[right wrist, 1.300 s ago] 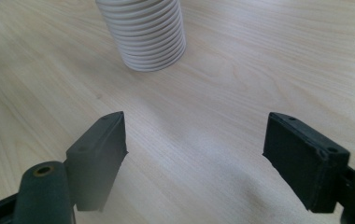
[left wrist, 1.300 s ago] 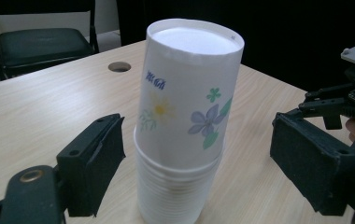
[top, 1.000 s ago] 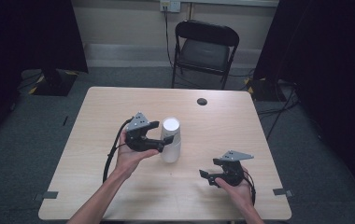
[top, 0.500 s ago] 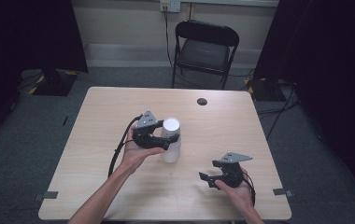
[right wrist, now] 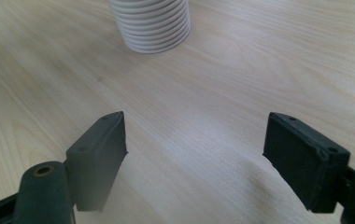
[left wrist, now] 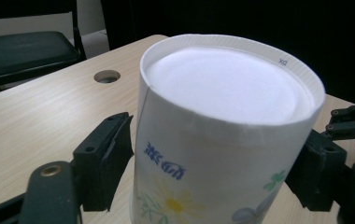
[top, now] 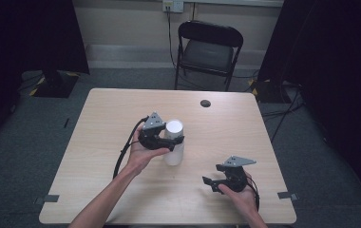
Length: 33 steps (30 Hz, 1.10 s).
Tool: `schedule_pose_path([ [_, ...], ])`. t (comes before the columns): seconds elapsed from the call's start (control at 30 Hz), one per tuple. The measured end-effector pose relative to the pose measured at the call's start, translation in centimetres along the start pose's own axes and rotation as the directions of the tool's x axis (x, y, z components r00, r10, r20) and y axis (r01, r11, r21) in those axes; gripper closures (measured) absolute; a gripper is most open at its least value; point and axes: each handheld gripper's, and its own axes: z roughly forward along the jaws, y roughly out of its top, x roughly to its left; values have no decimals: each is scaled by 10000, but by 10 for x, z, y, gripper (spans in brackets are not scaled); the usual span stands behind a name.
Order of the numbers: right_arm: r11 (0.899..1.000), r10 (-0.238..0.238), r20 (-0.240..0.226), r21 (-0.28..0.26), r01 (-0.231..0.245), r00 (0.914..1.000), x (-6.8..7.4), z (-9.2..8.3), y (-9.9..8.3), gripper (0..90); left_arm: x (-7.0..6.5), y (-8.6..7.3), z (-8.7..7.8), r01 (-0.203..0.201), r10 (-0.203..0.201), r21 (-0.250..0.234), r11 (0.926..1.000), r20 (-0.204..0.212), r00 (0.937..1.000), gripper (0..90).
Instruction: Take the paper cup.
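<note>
Cups (top: 174,142), stacked upside down, stand mid-worktop (top: 98,142). High view: my left claw (top: 171,139) sits round the top of the stack, hand under it, cable trailing off toward me. My right claw (top: 212,183) rests near the front edge, well apart from the stack. A chair (top: 208,50) stands behind the worktop and a small round hole (top: 205,103) lies near the far edge.

Left gripper view: the top cup (left wrist: 222,135), with a flower print and a blue mark, fills the space between my two jaws. The jaws have just been closing on it. The left pad (left wrist: 115,154) looks just shy of the wall or barely touching, and I can't tell whether it truly presses; the right pad (left wrist: 318,168) sits tight against the side. To do this well I'd squeeze gently: paper wall, it'll dent. Grip below the base rim, keep level, then lift straight up so only the top cup slides off.

Right gripper view: my right claw (right wrist: 194,158) is spread wide with nothing in it, bare worktop between the jaws, and the ribbed stack of rims (right wrist: 150,23) lies ahead. I'd bring it in to hold the lower cups down if they start to rise with the top one.
</note>
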Motion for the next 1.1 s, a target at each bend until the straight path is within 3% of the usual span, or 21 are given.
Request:
schedule_pose_path([
  [0.1,10000,-15,4,-35,15,10000,0,-1,-1,210,-4,2,0,-237,236,-110,9997,-85,9997,284],
  [0.27,10000,24,24,-44,-24,10000,0,-3,-2,213,-2,3,-1,6,-8,-148,9999,-112,9999,292],
  [0.77,10000,35,74,-47,-35,10000,-1,-3,-2,214,-8,13,-12,-27,9,-411,9992,-437,9990,312],
  [1.1,9999,-136,47,14,136,9999,2,-1,-2,214,-7,17,-20,166,-194,-1047,9944,-252,9995,318],
])
